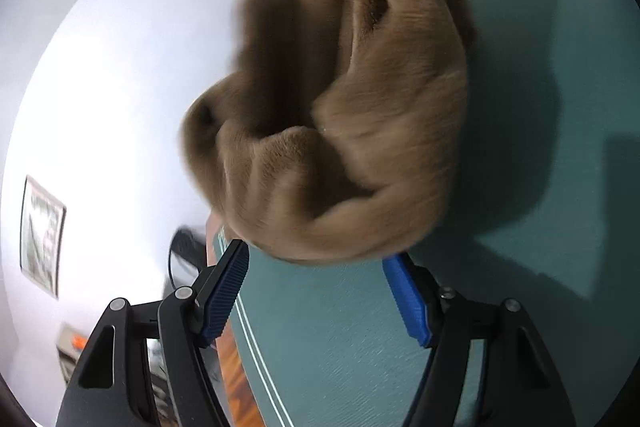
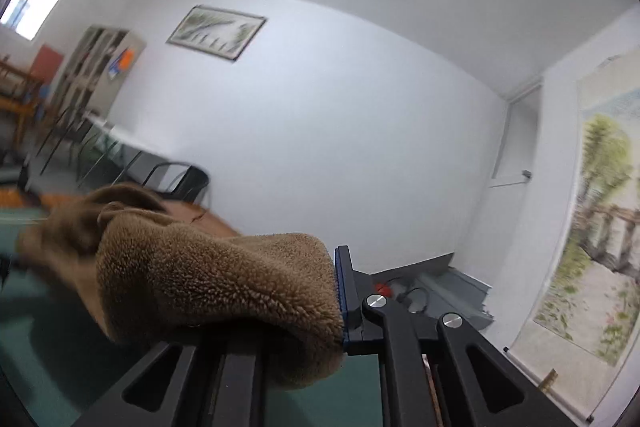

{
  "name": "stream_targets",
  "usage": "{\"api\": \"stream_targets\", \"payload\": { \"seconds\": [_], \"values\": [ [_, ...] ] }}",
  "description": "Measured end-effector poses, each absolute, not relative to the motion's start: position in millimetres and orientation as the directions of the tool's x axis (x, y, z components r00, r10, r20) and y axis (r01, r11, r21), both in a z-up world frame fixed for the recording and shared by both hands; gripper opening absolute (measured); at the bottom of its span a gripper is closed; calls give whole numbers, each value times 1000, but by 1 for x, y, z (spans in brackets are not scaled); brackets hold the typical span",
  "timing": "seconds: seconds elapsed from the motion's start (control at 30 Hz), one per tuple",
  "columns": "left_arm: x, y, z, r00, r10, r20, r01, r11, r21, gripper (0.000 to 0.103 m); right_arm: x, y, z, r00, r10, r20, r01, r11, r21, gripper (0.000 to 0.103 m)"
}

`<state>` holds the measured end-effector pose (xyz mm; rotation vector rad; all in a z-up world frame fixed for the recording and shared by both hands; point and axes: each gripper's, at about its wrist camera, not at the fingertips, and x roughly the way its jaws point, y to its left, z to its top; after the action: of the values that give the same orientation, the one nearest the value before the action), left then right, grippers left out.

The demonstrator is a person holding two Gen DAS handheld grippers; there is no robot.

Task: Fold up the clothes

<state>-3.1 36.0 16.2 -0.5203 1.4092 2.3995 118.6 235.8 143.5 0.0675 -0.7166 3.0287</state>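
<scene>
- The brown fleece garment is held up in the air above the green counter, all bunched and twisted.
- One end of the garment is pinched tight in the right tongs, which are closed on the fuzzy cloth.
- The left tongs are spread wide apart, and nothing is gripped by them; the hanging bunch is just in front of their tips.
- No neat fold can be seen yet, so the folding is judged to be near its start.
- The garment is yet to be laid flat on the counter, smoothed and folded over.
</scene>
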Motion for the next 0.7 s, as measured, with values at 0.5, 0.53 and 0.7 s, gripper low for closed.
{"api": "stream_targets", "payload": {
  "seconds": [0.5,0.53,0.7],
  "values": [
    [3,76,-8,-881,103,-461,-456,-443,772,78,108,240,143,-999,23,47,-41,-905,-424,12],
    [2,78,-8,-883,102,-458,-451,-451,770,78,106,238,146,-999,15,50,-34,-910,-414,12],
    [0,88,-12,-900,96,-425,-419,-459,783,77,101,232,160,-997,-6,78,-25,-922,-386,12]
  ]
}}
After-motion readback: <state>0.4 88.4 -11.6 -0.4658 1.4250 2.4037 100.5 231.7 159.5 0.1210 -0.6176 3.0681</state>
